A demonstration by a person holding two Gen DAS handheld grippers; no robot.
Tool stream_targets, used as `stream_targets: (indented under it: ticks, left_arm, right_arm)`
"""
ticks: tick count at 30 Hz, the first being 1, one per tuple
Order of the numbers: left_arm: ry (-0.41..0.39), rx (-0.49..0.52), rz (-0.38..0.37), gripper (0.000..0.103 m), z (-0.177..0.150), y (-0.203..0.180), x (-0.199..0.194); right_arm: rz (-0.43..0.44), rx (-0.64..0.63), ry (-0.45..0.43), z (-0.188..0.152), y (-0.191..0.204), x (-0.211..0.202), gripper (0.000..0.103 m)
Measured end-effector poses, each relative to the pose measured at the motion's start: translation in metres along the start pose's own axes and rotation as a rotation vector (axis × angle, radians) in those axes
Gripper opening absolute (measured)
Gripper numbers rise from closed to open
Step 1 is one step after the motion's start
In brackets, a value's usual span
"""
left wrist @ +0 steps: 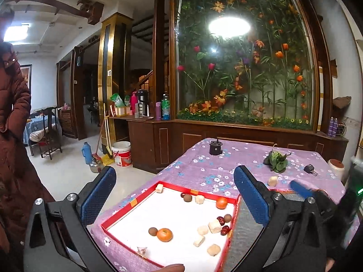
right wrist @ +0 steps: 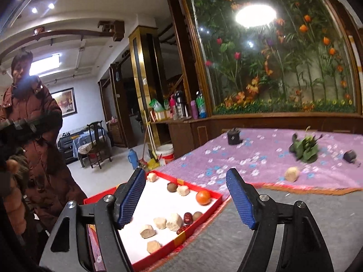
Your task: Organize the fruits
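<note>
A red-rimmed white tray (left wrist: 172,187) lies on the purple flowered tablecloth and holds two oranges (left wrist: 164,234), several pale chunks (left wrist: 214,226), brown round fruits (left wrist: 153,231) and red dates (left wrist: 220,220). The tray also shows in the right wrist view (right wrist: 213,206). One pale chunk (right wrist: 291,173) lies loose on the cloth beyond the tray; it also shows in the left wrist view (left wrist: 273,181). My left gripper (left wrist: 174,195) is open and empty above the tray. My right gripper (right wrist: 186,199) is open and empty over the tray's right side.
A bunch of green leaves (right wrist: 305,149), a small black cylinder (right wrist: 233,137) and a small black object (right wrist: 349,156) lie farther back on the table. A grey mat (right wrist: 249,226) lies right of the tray. A person in a brown coat (right wrist: 34,136) stands at left.
</note>
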State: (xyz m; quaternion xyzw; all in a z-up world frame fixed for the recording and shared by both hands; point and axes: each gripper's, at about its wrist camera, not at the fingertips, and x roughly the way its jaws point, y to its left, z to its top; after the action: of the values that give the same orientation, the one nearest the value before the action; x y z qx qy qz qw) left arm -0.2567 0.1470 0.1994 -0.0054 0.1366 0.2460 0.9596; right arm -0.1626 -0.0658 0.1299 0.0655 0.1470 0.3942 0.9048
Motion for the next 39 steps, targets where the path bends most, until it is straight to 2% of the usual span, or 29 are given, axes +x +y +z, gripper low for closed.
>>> stream_targets:
  ticks: [8,12,16,24,28,32,39]
  left_arm:
    - [-0.022,0.07,-0.052,0.103,0.001,-0.022,-0.021]
    - [-0.03,0.069,-0.097,0.103,0.001,-0.024,-0.035]
    - [-0.008,0.034,-0.128,0.103,-0.001,-0.022,-0.043]
    - [0.078,-0.002,-0.066,0.103,-0.015,-0.013,-0.035]
    - [0.101,0.056,-0.012,0.103,-0.03,-0.009,-0.032]
    - [0.141,0.051,0.025,0.103,-0.038,0.0,-0.019]
    - [0.209,0.039,0.071,0.103,-0.047,0.012,0.011]
  right_arm:
    - [-0.028,-0.079,-0.111,0.03,0.013,-0.05,0.081]
    - [-0.016,-0.076,-0.11,0.034,0.019,-0.063,0.083]
    - [-0.024,-0.016,-0.067,0.035,0.014,-0.071,0.083]
    - [-0.076,0.022,-0.004,0.027,0.008,-0.079,0.085]
    - [-0.06,0.009,0.1,0.018,0.024,-0.069,0.085]
    - [-0.041,-0.024,0.184,0.005,0.043,-0.055,0.085]
    - [-0.035,-0.051,0.208,0.0,0.053,-0.039,0.085]
